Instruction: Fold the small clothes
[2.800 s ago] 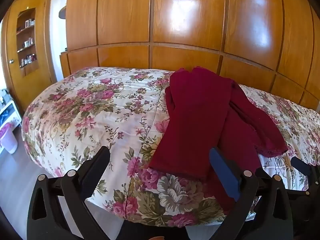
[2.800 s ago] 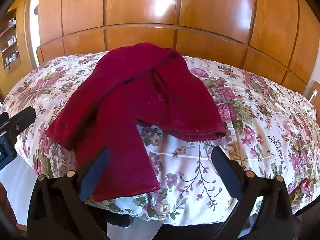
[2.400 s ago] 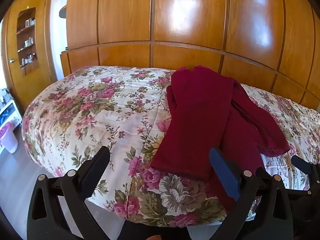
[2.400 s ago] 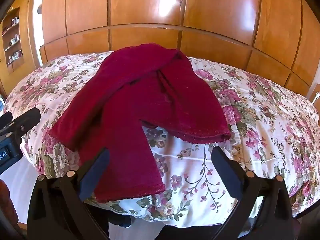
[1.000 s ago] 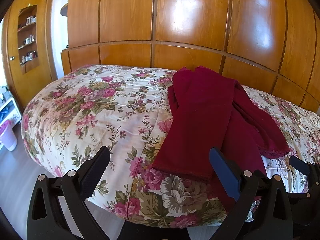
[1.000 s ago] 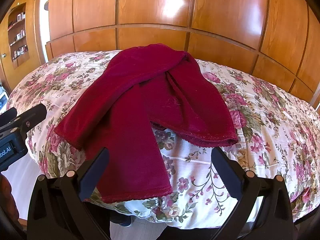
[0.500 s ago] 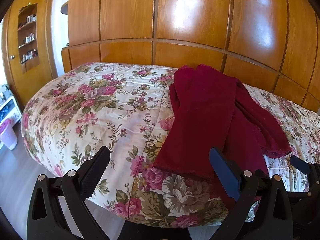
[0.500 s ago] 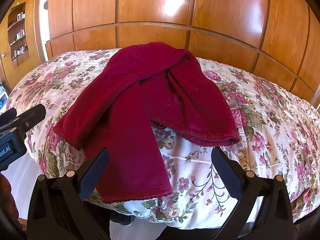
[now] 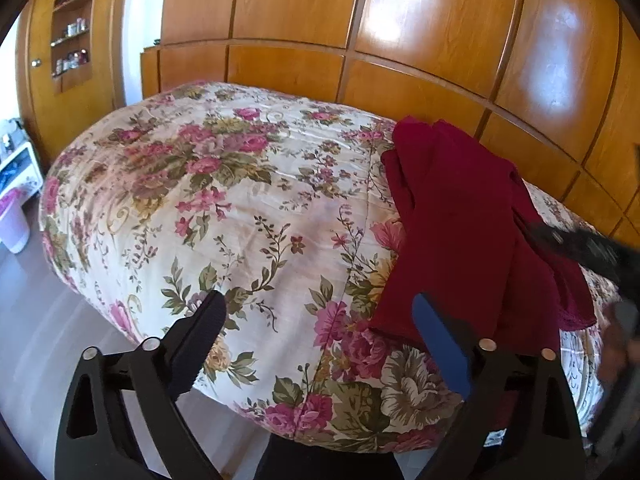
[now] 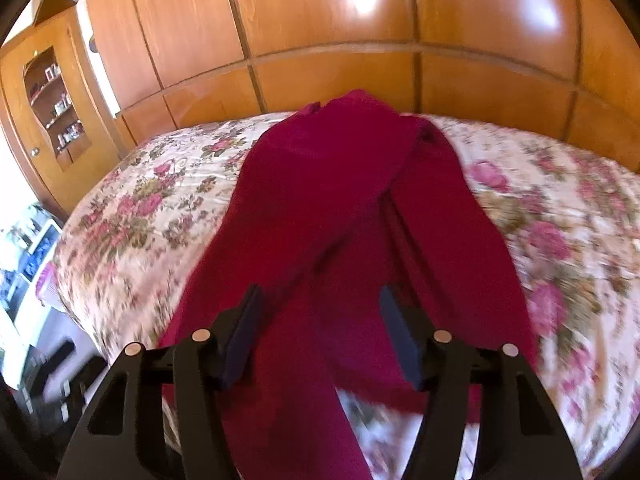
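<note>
A dark red pair of small trousers (image 10: 328,200) lies on the floral bedspread (image 10: 144,208), legs spread toward the near edge; it also shows in the left wrist view (image 9: 460,216) at the right. My right gripper (image 10: 320,328) is open and empty, low over the near trouser legs, its jaws narrower than before. My left gripper (image 9: 320,336) is open and empty at the bed's near edge, left of the trousers. The right gripper shows blurred at the right edge of the left wrist view (image 9: 580,252).
A glossy wooden wardrobe wall (image 9: 400,40) stands behind the bed. A wooden cabinet with shelves (image 9: 68,44) is at the left. A white unit and pink bin (image 9: 16,208) stand on the floor at far left.
My right gripper has swung left and forward over the trousers, its jaws partly closed; that view is motion-blurred. My left gripper has shifted left, so the trousers sit further right.
</note>
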